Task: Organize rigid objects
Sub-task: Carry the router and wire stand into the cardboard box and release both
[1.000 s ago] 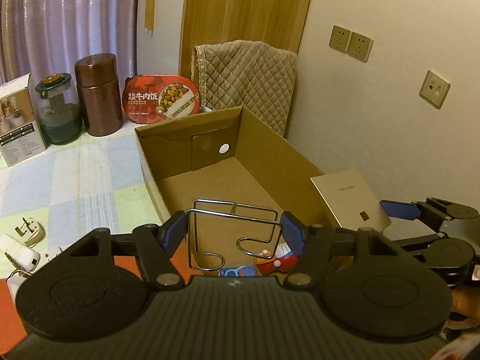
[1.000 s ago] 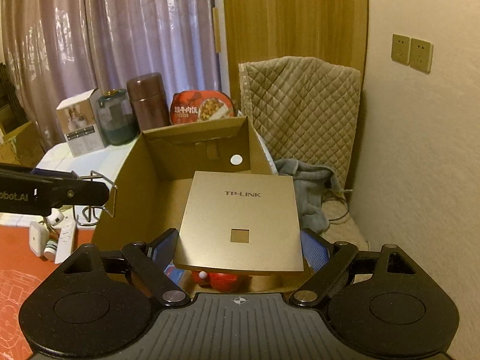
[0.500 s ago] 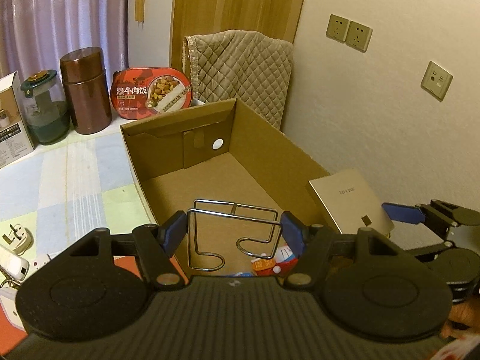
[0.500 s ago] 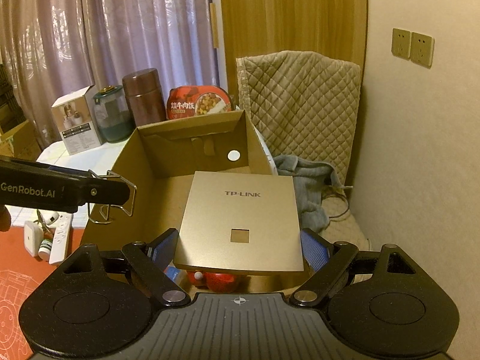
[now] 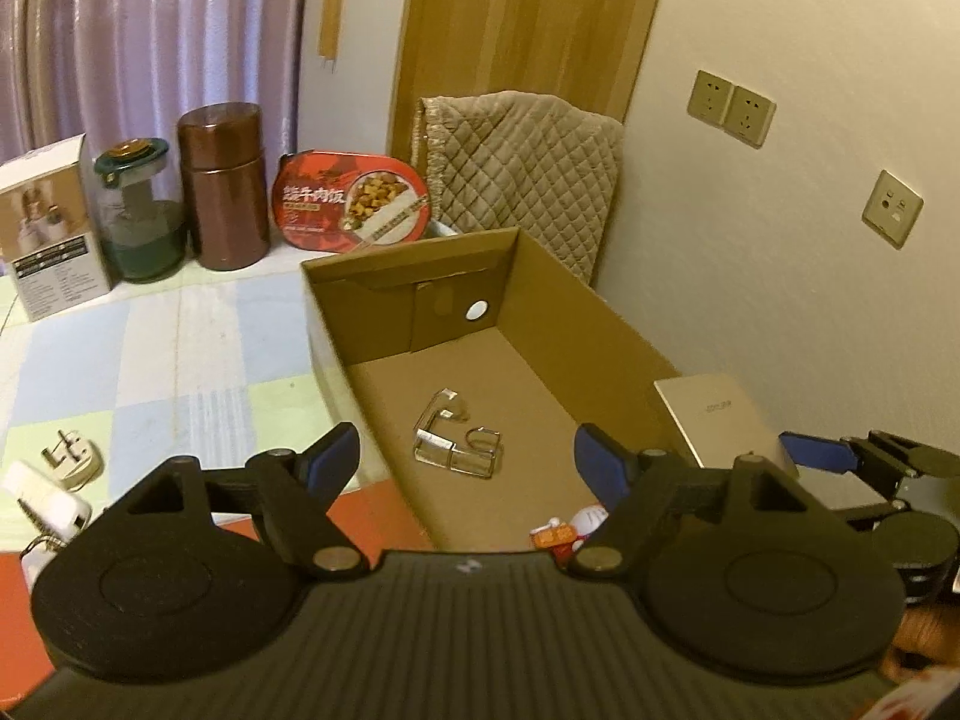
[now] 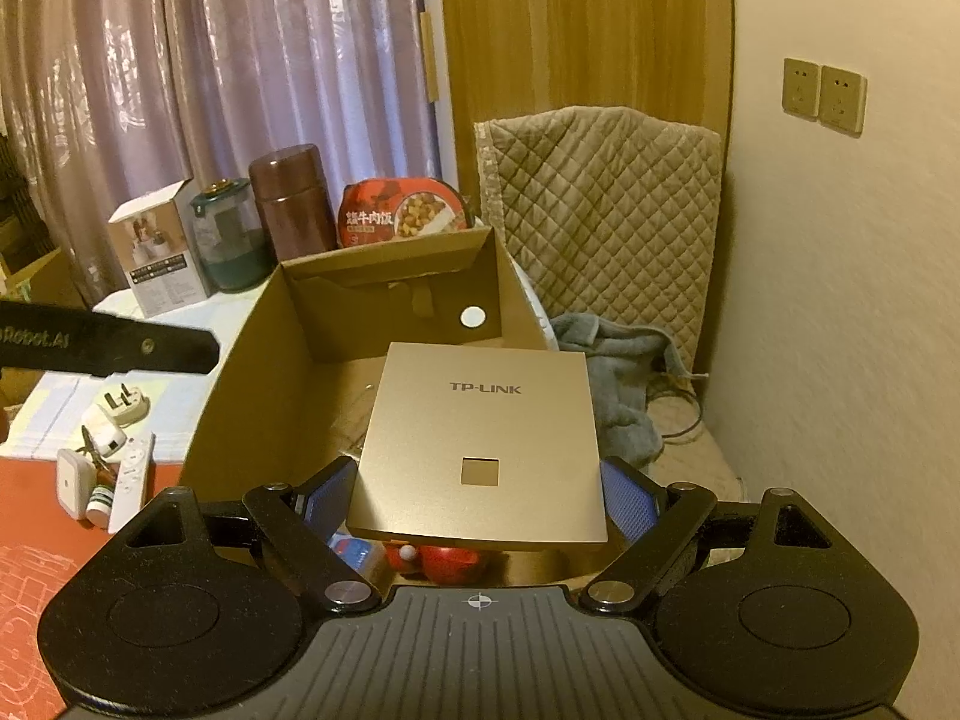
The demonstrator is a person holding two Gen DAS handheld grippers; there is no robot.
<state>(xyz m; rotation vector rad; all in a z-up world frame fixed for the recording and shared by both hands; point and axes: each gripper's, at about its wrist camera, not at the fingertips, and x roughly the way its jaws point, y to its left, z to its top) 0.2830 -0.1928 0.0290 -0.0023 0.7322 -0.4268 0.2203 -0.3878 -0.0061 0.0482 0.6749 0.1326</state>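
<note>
An open cardboard box (image 5: 600, 336) stands lengthwise ahead. A bent chrome wire holder (image 5: 457, 443) lies loose on its floor. My left gripper (image 5: 467, 431) hovers above the box's near end, jaws opening, nothing between them; its finger (image 6: 120, 348) shows in the right wrist view. My right gripper (image 6: 480, 480) is shut on a flat gold TP-LINK panel (image 6: 480, 420), held level over the box (image 6: 240, 396). In the left wrist view that panel (image 5: 714, 420) and the right gripper (image 5: 840, 456) sit at the box's right wall. Small red and white items (image 5: 573, 528) lie at the box's near end.
Behind the box stand a red food bowl (image 5: 354, 204), a brown canister (image 5: 223, 186), a green-lidded jar (image 5: 137, 210) and a white carton (image 5: 51, 222). Plugs and chargers (image 6: 111, 450) lie left on the checked cloth. A quilted chair (image 6: 606, 210) with grey cloth (image 6: 618, 372) stands right.
The left gripper opened and let go of the wire holder, which now lies on the box floor. The right gripper still holds the gold panel in the same place.
</note>
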